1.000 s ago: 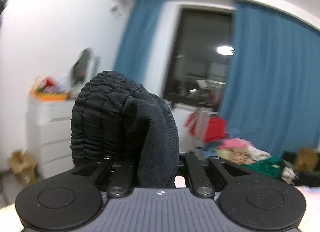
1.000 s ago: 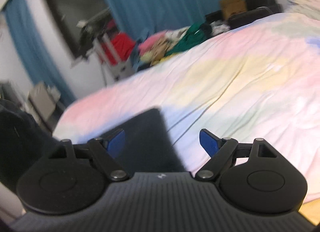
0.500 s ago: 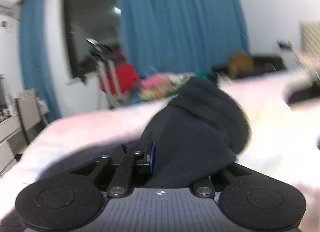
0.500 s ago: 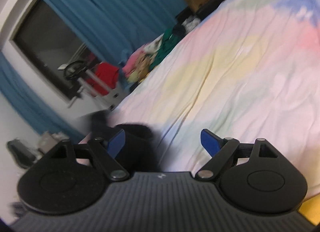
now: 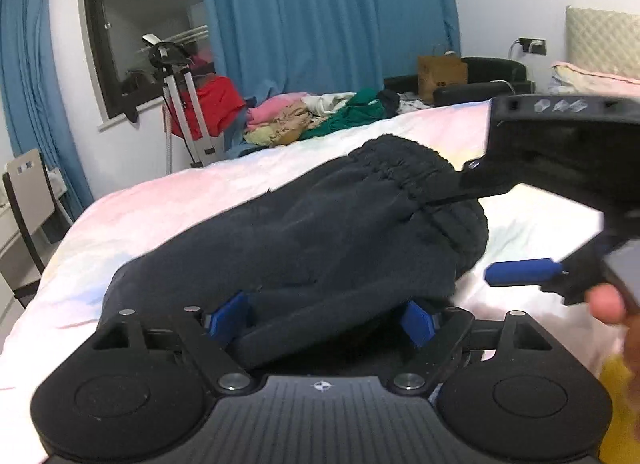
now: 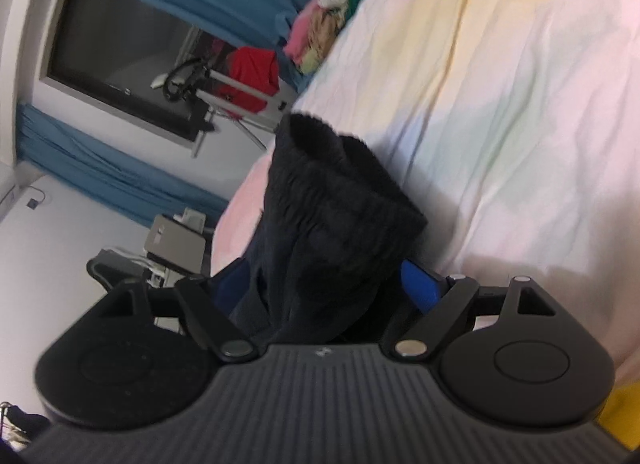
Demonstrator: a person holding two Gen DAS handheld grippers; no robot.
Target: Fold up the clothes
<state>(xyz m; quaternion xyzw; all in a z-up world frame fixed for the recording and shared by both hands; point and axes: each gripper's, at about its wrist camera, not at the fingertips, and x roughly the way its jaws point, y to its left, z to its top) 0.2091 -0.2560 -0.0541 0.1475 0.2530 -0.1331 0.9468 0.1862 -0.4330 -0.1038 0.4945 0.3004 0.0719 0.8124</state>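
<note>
A dark navy garment (image 5: pixel 320 223) with a ribbed waistband lies bunched on the pastel bed sheet (image 5: pixel 168 199). My left gripper (image 5: pixel 324 318) is open, its blue pads wide apart with the garment's near edge lying between them. My right gripper (image 6: pixel 326 284) has its jaws wide, with the ribbed end of the garment (image 6: pixel 336 215) bunched between them and standing up. The right gripper also shows in the left wrist view (image 5: pixel 524 223), its blue pad below the waistband and its other finger above it.
A pile of pink, tan and green clothes (image 5: pixel 316 115) lies at the far end of the bed. A drying rack with a red garment (image 5: pixel 200 103) stands by the window. A chair (image 5: pixel 28 199) is at the left. Black seats and a paper bag (image 5: pixel 442 71) stand at the back right.
My left gripper swung down from facing the window, lowered the garment onto the bed and opened. My right gripper moved in and now has the ribbed end between its jaws.
</note>
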